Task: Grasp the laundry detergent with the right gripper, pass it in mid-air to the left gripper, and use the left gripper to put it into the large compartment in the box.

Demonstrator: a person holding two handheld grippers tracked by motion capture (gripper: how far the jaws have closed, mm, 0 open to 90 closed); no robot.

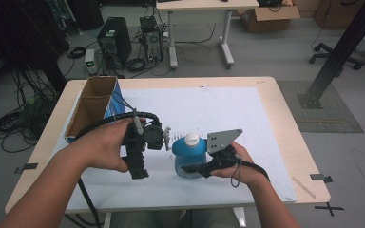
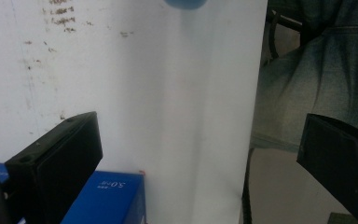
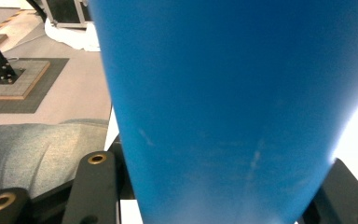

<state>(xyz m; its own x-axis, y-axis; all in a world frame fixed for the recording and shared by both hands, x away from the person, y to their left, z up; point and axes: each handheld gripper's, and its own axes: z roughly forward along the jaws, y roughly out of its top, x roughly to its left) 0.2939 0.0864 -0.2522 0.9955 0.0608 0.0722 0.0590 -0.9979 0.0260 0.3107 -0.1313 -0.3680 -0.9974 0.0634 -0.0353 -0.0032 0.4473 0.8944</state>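
A blue bottle (image 1: 186, 153) with a white cap (image 1: 191, 139) stands on the white mat (image 1: 209, 109) near the front middle. My right gripper (image 1: 193, 167) is shut on its lower body from the right; in the right gripper view the bottle's blue wall (image 3: 223, 93) rises close up between both jaws. My left gripper (image 1: 147, 151) is held just left of the bottle, apart from it, with its jaws wide open and nothing between them (image 2: 200, 135). In the left gripper view, the bottle's edge (image 2: 184, 3) shows far ahead at the top.
An open cardboard box (image 1: 92, 107) with a blue side stands at the mat's back left. A blue box corner (image 2: 107, 198) lies close by the left jaw. The person's jeans (image 2: 317, 70) sit beyond the table's front edge. A taped cross (image 1: 330, 208) marks the floor at the right.
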